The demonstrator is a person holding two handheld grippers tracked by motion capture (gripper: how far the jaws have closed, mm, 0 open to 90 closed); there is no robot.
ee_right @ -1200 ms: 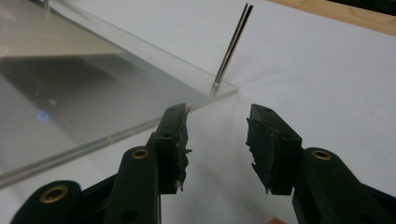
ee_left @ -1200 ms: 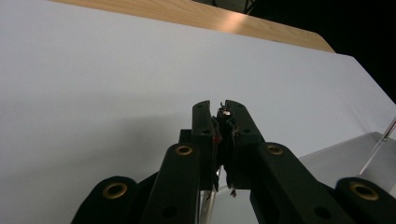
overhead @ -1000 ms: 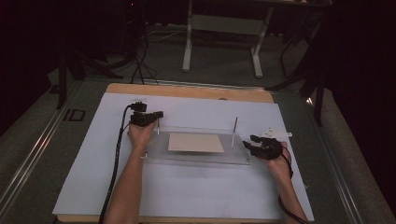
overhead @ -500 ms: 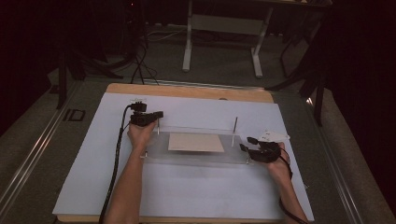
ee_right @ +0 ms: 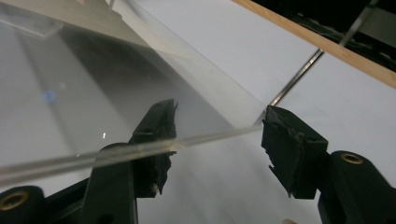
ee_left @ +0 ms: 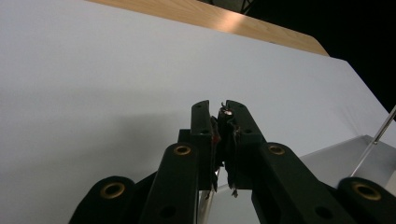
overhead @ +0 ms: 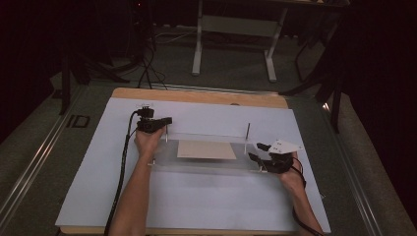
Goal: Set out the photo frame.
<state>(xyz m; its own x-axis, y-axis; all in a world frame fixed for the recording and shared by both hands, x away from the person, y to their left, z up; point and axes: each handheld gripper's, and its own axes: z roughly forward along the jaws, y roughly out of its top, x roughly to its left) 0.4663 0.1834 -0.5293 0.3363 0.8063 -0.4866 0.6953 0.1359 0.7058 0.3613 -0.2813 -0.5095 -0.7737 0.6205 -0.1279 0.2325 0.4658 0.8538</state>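
Note:
A clear plastic plate (overhead: 206, 165) lies on the white table cover with a tan sheet (overhead: 205, 149) at its middle. A thin metal rod (overhead: 247, 132) stands at its far right corner. My left gripper (overhead: 168, 121) sits at the plate's far left corner. Its jaws are shut (ee_left: 222, 109) on a thin metal rod whose shiny tip shows between them. My right gripper (overhead: 257, 151) is at the plate's right end. Its jaws have just been opening and stand apart (ee_right: 217, 123). The plate's clear edge (ee_right: 210, 136) runs between them, and the pads do not press on it.
The white cover (overhead: 196, 206) spans most of the wooden table (overhead: 196, 96). A black cable (overhead: 123, 162) trails from the left gripper along the forearm. Beyond the table stand a desk frame (overhead: 236, 29) and dark chair legs on the floor.
The right gripper's jaws have spread wider at the plate's right end, and that hand has shifted slightly. The left hand and its gripper have stayed put.

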